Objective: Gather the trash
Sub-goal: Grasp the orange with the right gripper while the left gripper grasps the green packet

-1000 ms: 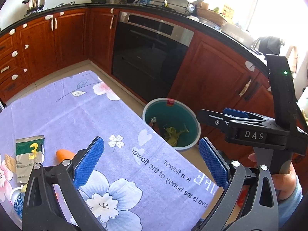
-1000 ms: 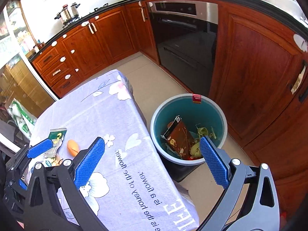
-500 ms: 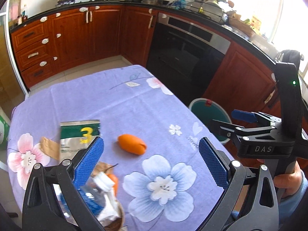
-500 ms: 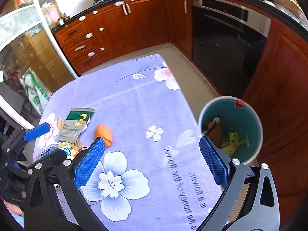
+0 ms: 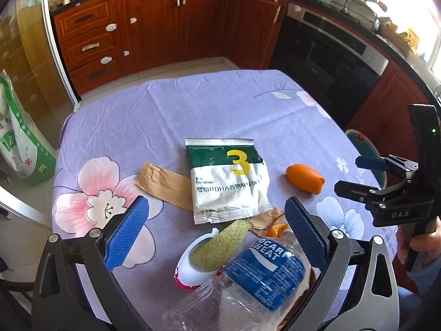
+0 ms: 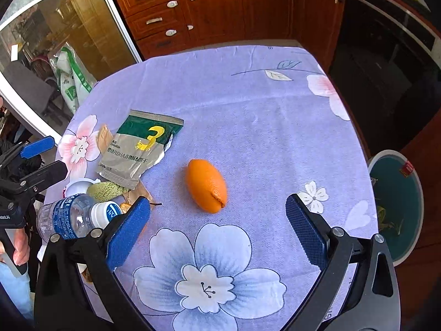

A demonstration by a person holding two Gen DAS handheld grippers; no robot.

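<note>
- Holding a pair of tongs in each hand, we see both over the tabletop (image 5: pixel 193 104), which a purple flowered cloth covers.
- Our left tongs (image 5: pixel 216 231) are spread wide, with nothing between the blue pads (image 5: pixel 126 234); they sit in the lower middle of the left wrist view.
- Our right tongs (image 6: pixel 217 234) are spread wide too and carry nothing; they are in the lower middle of the right wrist view.
- Between the left pads, at the bottom of the frame, lies a clear plastic bottle (image 5: pixel 248 284) on its side, with a blue label.
- Just beside the bottle, to the left, is a white cup (image 5: pixel 187 267), and a green piece (image 5: pixel 220 245) lies across it.
- In the centre of the left view a green and white packet (image 5: pixel 228 179) with a yellow "3" lies flat.
- A brown paper strip (image 5: pixel 162 183) reaches out from under the left edge of the packet.
- An orange peel (image 6: pixel 206 184) lies alone in the centre of the right view, above the gap of the right tongs and apart from the other trash.
- At the right edge of the right view the teal trash bin (image 6: pixel 397 207) stands on the floor beside the tabletop, with some scraps inside.
- In the left view the right tongs appear at the right edge, with the hand (image 5: pixel 421 245) gripping the handle.
</note>
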